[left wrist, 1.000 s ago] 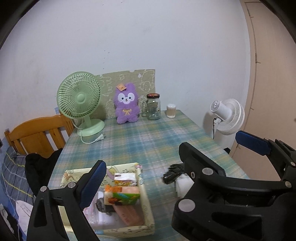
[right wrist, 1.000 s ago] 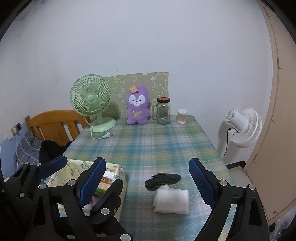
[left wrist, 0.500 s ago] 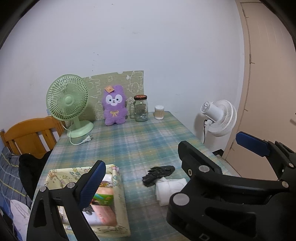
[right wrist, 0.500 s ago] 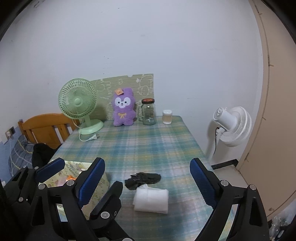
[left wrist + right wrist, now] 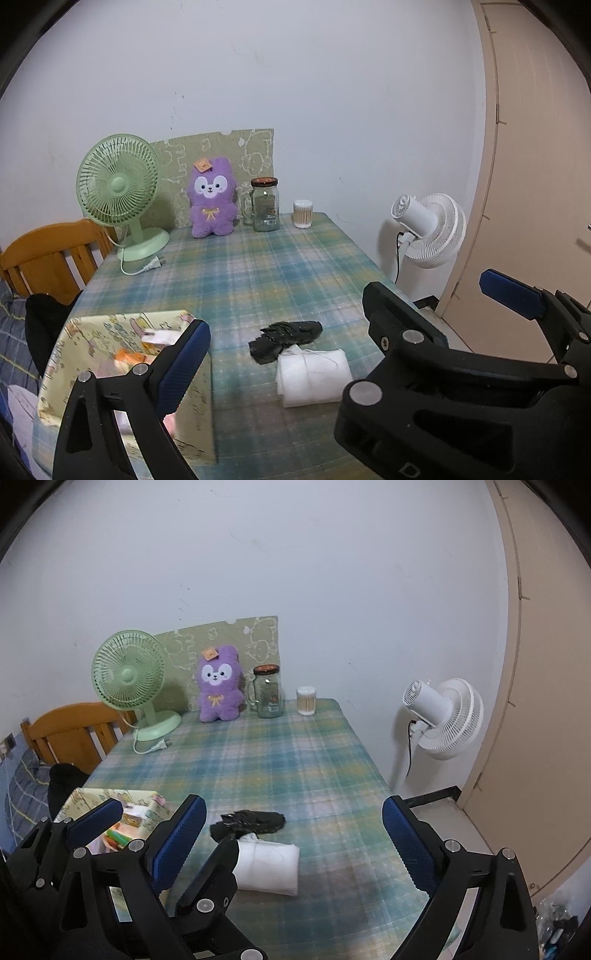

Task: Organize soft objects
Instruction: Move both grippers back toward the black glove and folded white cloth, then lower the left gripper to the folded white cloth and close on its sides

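Right wrist view: right gripper point(image 5: 291, 834) spread wide above white cloth roll point(image 5: 267, 867), black cloth point(image 5: 251, 821) touching roll's far edge. Left gripper point(image 5: 284, 350) also spread, empty; box point(image 5: 92, 332) beside it. Risk: grabbing roll drags black cloth along; loose roll may unravel.

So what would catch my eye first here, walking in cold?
Probably the purple plush toy sitting upright at the table's far edge, between a green desk fan and a glass jar. Nearer the cameras, a folded white cloth touches a crumpled black item on the plaid tablecloth.
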Motion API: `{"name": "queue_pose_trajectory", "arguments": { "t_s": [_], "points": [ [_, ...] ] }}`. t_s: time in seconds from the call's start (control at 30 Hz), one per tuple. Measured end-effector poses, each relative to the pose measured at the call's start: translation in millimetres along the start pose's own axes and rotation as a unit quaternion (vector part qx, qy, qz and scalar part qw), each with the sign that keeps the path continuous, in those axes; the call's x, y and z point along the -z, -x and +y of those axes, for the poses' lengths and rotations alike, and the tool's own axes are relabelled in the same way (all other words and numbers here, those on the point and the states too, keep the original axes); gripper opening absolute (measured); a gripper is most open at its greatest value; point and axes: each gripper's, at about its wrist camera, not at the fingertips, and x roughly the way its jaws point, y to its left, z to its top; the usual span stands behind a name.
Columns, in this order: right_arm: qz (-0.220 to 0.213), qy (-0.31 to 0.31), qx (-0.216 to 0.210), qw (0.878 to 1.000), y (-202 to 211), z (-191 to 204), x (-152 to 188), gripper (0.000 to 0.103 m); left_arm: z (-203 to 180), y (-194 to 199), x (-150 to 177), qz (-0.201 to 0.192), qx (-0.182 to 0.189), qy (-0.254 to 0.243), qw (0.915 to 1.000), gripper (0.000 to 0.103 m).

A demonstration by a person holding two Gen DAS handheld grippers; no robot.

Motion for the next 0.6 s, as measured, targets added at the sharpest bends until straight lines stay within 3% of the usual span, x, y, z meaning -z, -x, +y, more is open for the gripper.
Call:
{"name": "queue_pose_trajectory", "arguments": {
  "t_s": [0.6],
  "points": [
    [0.042, -0.017, 0.001, 0.999, -44, -36, 43, 0.098, -27, -47, 38, 0.042, -0.008, 0.004, 0.9991, 0.099]
  ]
}}
